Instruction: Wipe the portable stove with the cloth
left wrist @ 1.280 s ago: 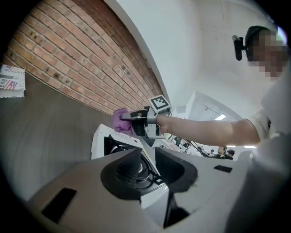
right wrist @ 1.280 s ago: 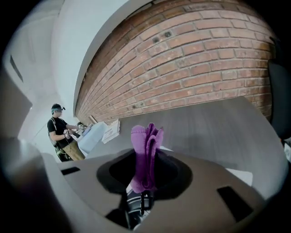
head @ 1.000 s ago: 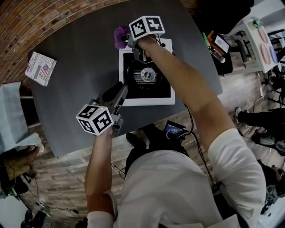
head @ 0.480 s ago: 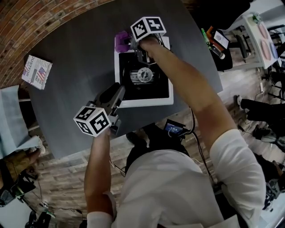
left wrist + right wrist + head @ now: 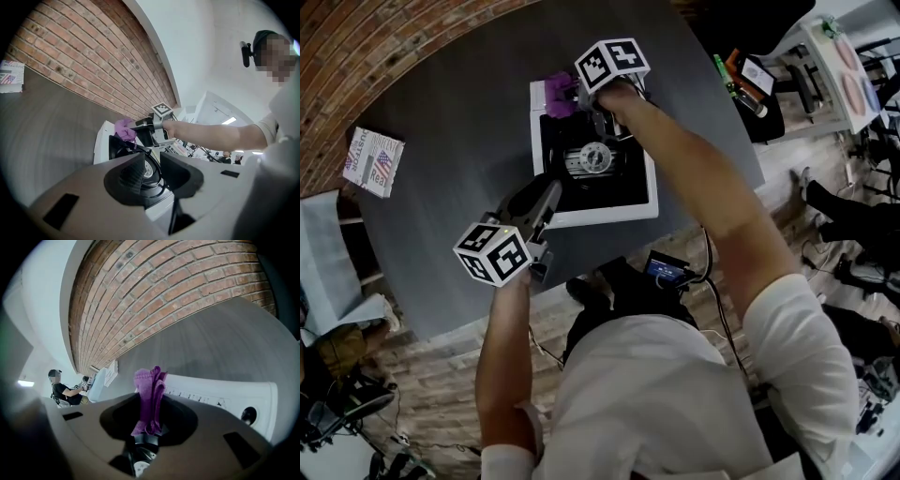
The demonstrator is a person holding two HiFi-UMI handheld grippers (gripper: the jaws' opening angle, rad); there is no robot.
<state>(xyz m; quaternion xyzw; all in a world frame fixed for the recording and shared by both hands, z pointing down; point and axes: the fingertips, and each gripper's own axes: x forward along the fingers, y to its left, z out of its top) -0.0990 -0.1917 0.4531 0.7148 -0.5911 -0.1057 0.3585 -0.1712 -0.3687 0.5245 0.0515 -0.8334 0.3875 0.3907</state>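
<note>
**Inspector:** State of the right gripper (image 5: 150, 414)?

**Assessor:** Jaws clamped on the folded purple cloth (image 5: 149, 387). It is at the far left corner of the white square portable stove with the black burner top (image 5: 609, 213), on the dark grey table (image 5: 450, 141).

**Inspector:** And the left gripper (image 5: 152, 169)?

**Assessor:** Jaws partly apart and empty, near the stove's front edge.

**Inspector:** Recommendation?

**Assessor:** Press the cloth flat and sweep overlapping passes round the burner. Brace the casing with the left if it slides
</note>
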